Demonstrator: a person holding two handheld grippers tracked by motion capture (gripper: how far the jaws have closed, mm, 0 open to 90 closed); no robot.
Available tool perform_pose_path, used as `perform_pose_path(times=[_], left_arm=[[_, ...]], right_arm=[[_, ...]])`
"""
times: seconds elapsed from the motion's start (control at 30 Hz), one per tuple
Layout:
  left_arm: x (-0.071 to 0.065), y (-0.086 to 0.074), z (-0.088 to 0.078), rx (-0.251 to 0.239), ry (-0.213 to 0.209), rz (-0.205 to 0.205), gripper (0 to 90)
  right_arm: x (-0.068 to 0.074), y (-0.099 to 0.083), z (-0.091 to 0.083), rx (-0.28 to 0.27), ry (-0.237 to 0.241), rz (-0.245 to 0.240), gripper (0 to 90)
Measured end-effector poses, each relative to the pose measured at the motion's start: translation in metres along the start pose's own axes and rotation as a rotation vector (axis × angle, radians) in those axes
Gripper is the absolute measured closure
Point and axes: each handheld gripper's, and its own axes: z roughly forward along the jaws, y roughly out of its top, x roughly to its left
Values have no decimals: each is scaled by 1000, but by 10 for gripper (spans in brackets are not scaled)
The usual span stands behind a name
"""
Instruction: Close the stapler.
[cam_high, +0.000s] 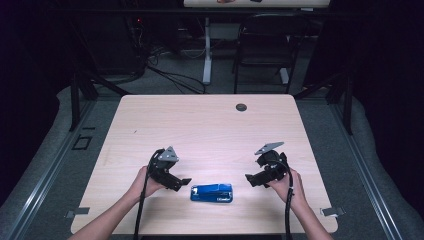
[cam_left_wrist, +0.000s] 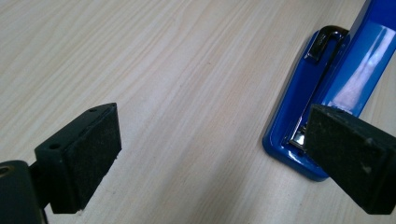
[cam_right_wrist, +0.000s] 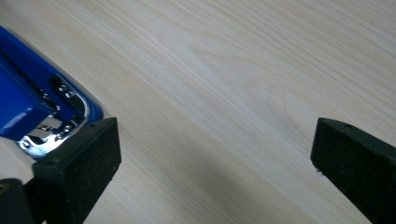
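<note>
Blue stapler (cam_high: 211, 193) lay flat near the tabletop's (cam_high: 200, 125) near edge, between both grippers. Left gripper (cam_high: 184, 182) sat just left of it, jaws apart, empty. Right gripper (cam_high: 248, 178) stood right of it, jaws wide, holding nothing. Probably best to approach level and square before closing.

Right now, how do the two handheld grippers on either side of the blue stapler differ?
The left gripper sits close to the blue stapler, its tip nearly at the stapler's end; the right gripper stands farther off, with bare table between. In the left gripper view the stapler lies partly between the jaws; in the right gripper view it lies off to one side. Both have their jaws wide open and hold nothing.
</note>
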Motion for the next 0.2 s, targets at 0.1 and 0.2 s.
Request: perform_pose_path(times=[0.1, 0.2], left_arm=[[-1, 0, 1, 9, 4, 10, 44], [-1, -1, 4, 19, 8, 14, 39]], right_arm=[[-1, -1, 1, 16, -7, -3, 0], [-4, -3, 8, 45, -22, 4, 0]])
